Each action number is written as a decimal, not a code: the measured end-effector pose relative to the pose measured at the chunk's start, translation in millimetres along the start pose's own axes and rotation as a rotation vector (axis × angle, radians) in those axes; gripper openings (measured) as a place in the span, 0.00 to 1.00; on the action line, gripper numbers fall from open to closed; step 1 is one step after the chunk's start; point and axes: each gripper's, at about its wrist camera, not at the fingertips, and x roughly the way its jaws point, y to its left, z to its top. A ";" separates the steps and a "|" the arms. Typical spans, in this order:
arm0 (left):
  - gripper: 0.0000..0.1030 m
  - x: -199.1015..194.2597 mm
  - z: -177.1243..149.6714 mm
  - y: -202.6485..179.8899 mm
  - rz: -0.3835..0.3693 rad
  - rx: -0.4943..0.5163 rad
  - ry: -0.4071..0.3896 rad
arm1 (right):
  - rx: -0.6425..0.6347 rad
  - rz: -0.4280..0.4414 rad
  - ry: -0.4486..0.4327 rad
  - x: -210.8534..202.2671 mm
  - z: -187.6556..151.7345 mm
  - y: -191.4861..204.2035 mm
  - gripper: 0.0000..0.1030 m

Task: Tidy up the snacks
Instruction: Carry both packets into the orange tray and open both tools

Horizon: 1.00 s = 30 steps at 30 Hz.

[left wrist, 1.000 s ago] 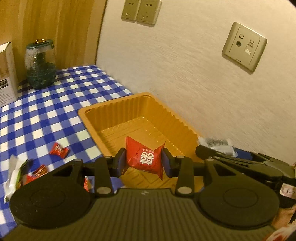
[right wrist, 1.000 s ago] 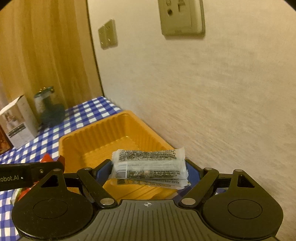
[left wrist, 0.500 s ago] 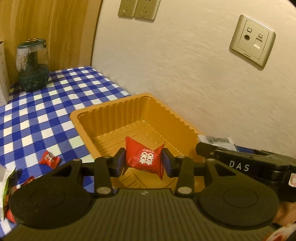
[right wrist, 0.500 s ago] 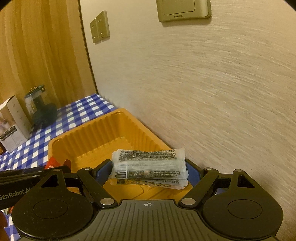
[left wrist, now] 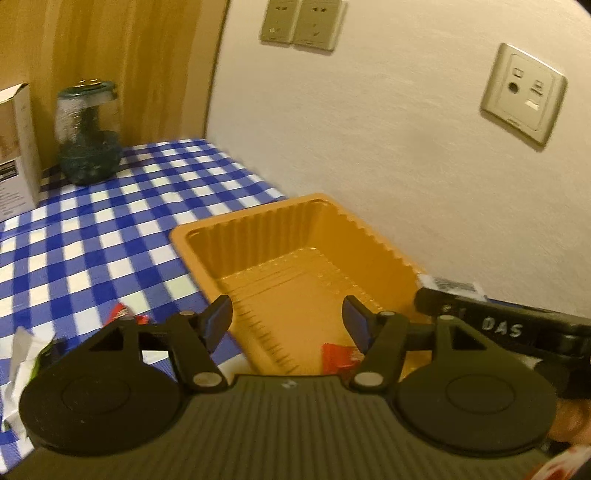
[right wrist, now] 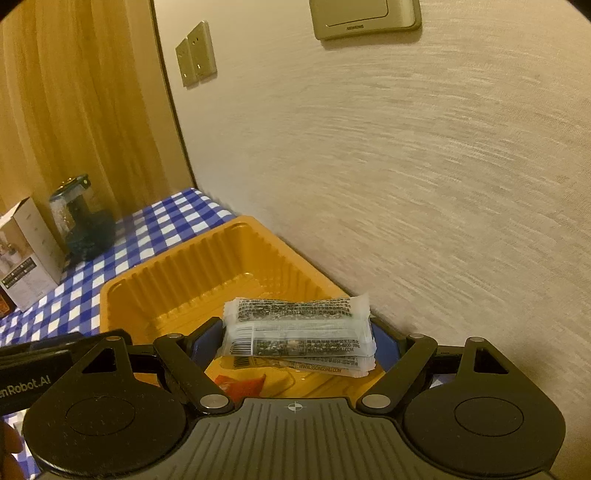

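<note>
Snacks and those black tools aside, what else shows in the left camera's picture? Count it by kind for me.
Power sockets on the wall: 2
Data socket plate on the wall: 1
Orange tray: 1
Glass jar: 1
Cardboard box: 1
Total: 6
</note>
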 end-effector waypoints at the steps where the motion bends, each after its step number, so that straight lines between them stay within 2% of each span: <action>1: 0.61 -0.2 -0.3 2.3 0.006 -0.002 0.000 | -0.001 0.004 -0.001 -0.1 0.0 1.1 0.80; 9: 0.61 -1.9 -3.1 10.6 0.009 -0.027 0.005 | -0.008 0.051 0.000 0.5 -0.9 10.9 0.80; 11: 0.61 -2.2 -3.3 12.0 0.012 -0.032 0.003 | 0.009 0.074 0.002 1.5 0.0 10.9 0.82; 14: 0.61 -3.0 -3.8 12.6 0.022 -0.033 0.001 | 0.037 0.097 -0.015 1.3 2.9 9.4 0.90; 20: 0.61 -3.4 -5.2 15.4 0.042 -0.040 0.003 | 0.081 0.084 -0.032 -1.2 6.6 5.0 0.92; 30: 0.61 -3.9 -5.1 14.6 0.041 -0.035 0.004 | 0.075 0.068 -0.034 -2.5 7.2 3.7 0.92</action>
